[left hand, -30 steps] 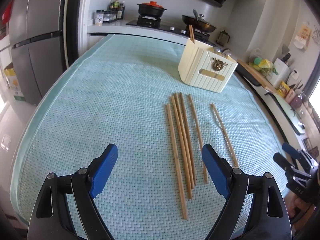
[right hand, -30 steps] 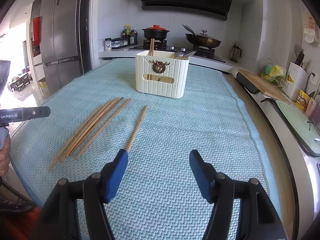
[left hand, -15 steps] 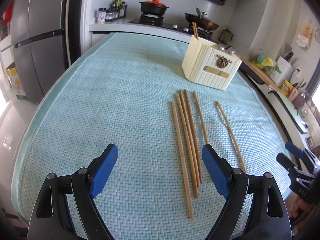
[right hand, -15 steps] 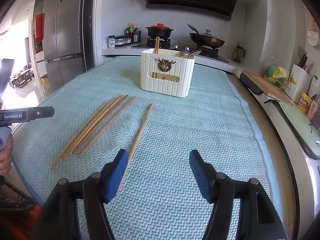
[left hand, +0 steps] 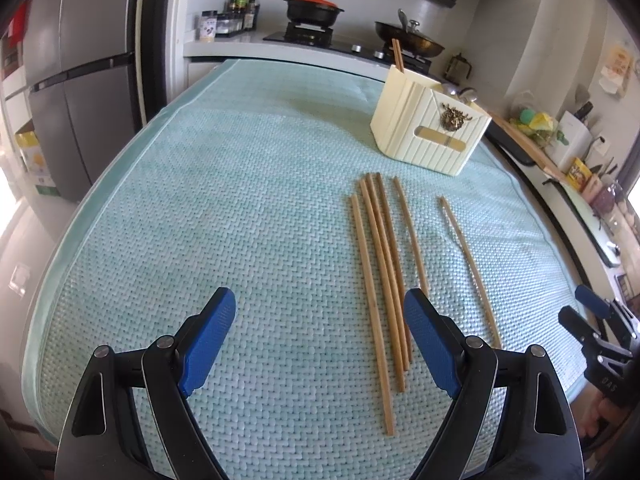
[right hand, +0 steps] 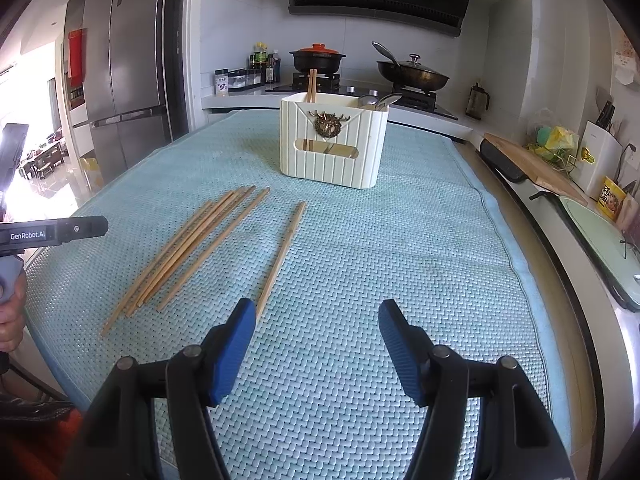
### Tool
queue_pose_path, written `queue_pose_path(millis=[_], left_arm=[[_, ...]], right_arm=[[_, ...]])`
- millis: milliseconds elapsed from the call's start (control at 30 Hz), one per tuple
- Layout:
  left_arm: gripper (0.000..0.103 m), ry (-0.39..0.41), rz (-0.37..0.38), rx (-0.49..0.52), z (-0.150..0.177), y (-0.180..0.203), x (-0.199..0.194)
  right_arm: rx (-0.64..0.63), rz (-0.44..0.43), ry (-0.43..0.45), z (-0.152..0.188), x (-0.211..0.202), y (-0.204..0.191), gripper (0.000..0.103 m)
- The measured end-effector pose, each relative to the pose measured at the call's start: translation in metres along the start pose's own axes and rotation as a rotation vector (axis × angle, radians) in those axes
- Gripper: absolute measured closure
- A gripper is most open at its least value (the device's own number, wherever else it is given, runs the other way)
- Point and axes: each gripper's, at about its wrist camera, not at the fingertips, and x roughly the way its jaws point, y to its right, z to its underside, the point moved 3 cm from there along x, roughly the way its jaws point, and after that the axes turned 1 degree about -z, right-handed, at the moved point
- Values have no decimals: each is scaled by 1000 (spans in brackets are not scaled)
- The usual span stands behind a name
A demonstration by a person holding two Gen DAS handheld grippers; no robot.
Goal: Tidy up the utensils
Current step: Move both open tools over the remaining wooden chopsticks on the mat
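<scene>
Lying flat on teal mat [left hand: 240,208]: six slim bamboo chopsticks [left hand: 384,264].

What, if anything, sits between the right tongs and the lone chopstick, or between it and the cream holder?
Nothing visible. The right tongs are open over bare mat; the lone chopstick lies just ahead by the left finger. Only mat separates it from the holder.

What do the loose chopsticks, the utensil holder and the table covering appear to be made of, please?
Loose chopsticks: likely bamboo or wood, matte tan with faint grain. Utensil holder: probably moulded plastic, cream and ribbed with a smooth sheen; its emblem looks like brassy metal. Table covering: woven textile, pale teal with a herringbone texture.
</scene>
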Motion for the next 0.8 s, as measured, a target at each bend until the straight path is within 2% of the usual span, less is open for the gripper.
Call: queue_pose_path(millis=[400,800], left_arm=[[16,-8,-10,-15,1,-9,2],[16,-25,11,-14,-9,-7,15]], right_arm=[[-5,-6,-4,0,1,-3,38],[25,-1,-9,3,3,3,38]])
